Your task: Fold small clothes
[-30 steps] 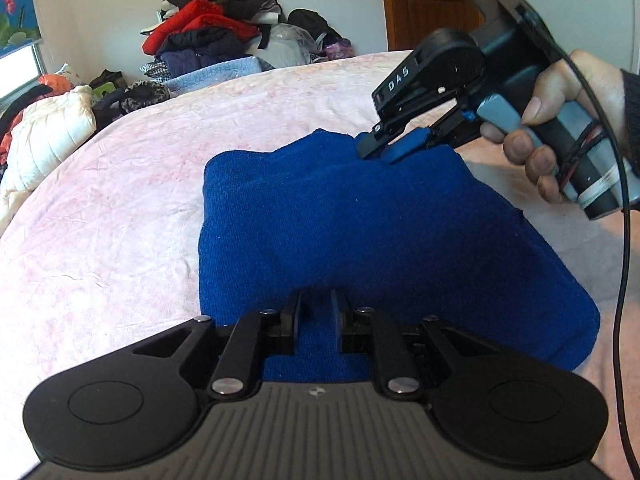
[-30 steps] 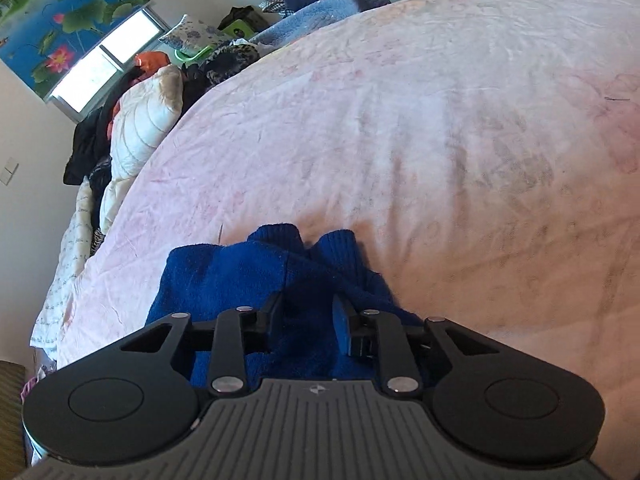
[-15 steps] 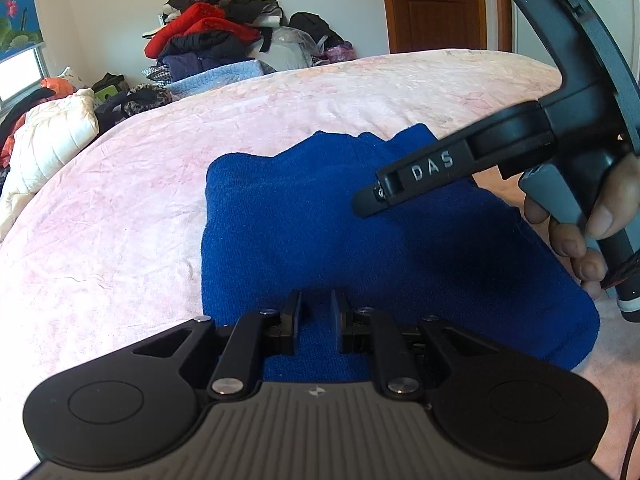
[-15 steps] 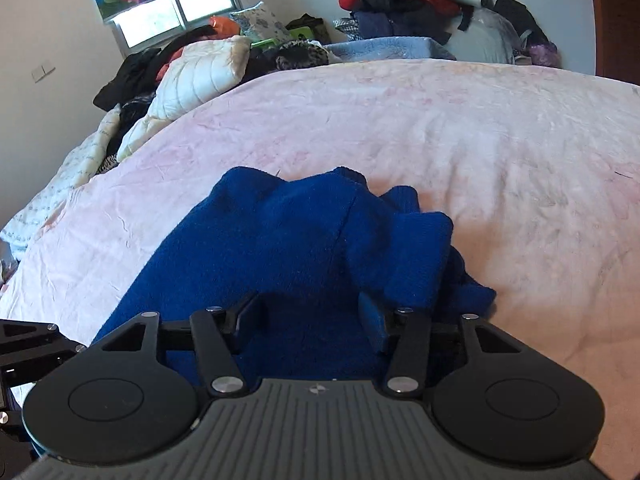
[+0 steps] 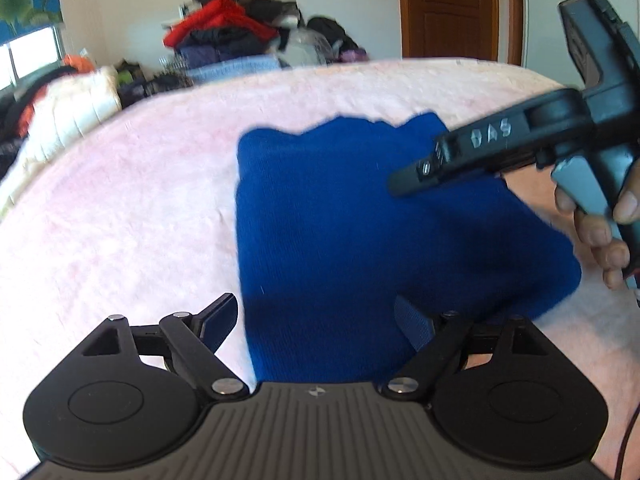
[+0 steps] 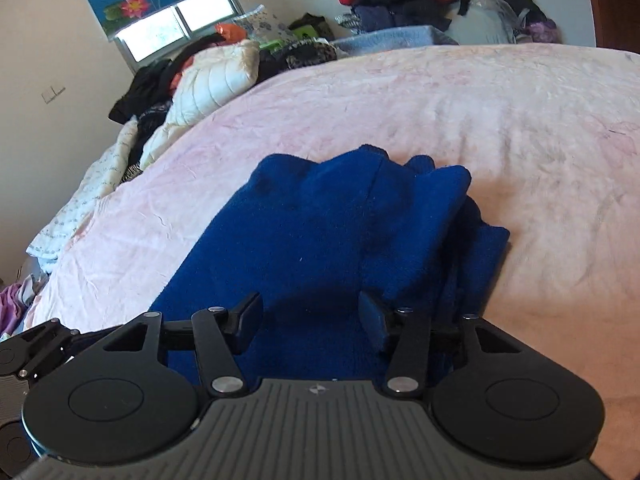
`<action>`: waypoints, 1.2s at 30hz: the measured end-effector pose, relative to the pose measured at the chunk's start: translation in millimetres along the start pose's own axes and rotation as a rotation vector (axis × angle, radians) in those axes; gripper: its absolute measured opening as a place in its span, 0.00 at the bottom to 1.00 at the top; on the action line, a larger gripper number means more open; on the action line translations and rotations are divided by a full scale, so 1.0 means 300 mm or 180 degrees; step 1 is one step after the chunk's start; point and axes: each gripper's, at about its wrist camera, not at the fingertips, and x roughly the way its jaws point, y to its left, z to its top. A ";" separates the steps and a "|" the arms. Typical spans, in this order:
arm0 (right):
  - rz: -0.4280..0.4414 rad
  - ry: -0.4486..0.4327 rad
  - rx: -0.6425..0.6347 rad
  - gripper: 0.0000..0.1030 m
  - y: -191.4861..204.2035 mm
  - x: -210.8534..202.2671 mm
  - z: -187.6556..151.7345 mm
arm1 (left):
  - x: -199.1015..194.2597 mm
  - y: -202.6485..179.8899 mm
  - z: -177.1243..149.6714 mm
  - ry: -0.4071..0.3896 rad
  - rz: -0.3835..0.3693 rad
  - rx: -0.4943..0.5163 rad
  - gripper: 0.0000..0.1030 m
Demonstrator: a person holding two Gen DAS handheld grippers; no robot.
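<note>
A blue knit garment lies folded on the pink bed cover. My left gripper hangs over its near edge with the jaws spread wide and still opening. The cloth lies between and under the fingers, and the pads do not press on it. My right gripper, held by a hand, hovers over the garment's right side. In the right wrist view, the right gripper is over the garment, half open and closing, with nothing pinched. The garment's far end is bunched in uneven layers.
A heap of clothes is piled beyond the bed's far edge. A white quilted jacket and dark clothes lie by the window. A brown door stands at the back right. Bare bed cover surrounds the garment.
The left gripper has let go of the garment's near edge and opened wide. The right gripper released the far edge, drew back toward the right side, and now stands partly open.
</note>
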 end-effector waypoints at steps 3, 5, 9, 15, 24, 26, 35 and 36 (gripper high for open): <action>-0.0055 0.0003 0.0138 0.24 -0.036 -0.003 0.008 | 0.033 0.055 -0.020 0.0023 -0.0204 -0.0366 0.84; -0.0076 0.0051 0.0236 0.15 -0.062 -0.008 0.017 | 0.027 0.056 -0.007 0.0070 -0.0173 -0.0334 0.84; -0.0110 -0.0077 0.0425 0.31 -0.029 -0.103 0.008 | -0.055 0.066 -0.003 -0.0079 -0.0020 -0.0373 0.83; 0.0060 0.0230 0.0320 0.51 0.041 -0.137 -0.134 | -0.118 0.062 0.000 -0.0484 -0.0423 -0.0249 0.83; 0.0180 0.0112 0.0632 0.47 0.038 -0.226 -0.161 | -0.095 0.065 -0.035 -0.0291 -0.0528 -0.0135 0.84; 0.0307 0.0021 0.0613 0.63 0.061 -0.249 -0.155 | -0.098 0.078 -0.032 -0.0319 -0.0625 -0.0151 0.84; 0.0317 0.0172 0.0929 0.57 -0.006 -0.230 -0.222 | -0.096 0.058 -0.083 -0.0215 -0.0432 -0.0015 0.84; 0.0274 0.0107 0.0856 0.58 0.008 -0.260 -0.222 | -0.115 0.066 -0.087 -0.0255 -0.0395 -0.0046 0.84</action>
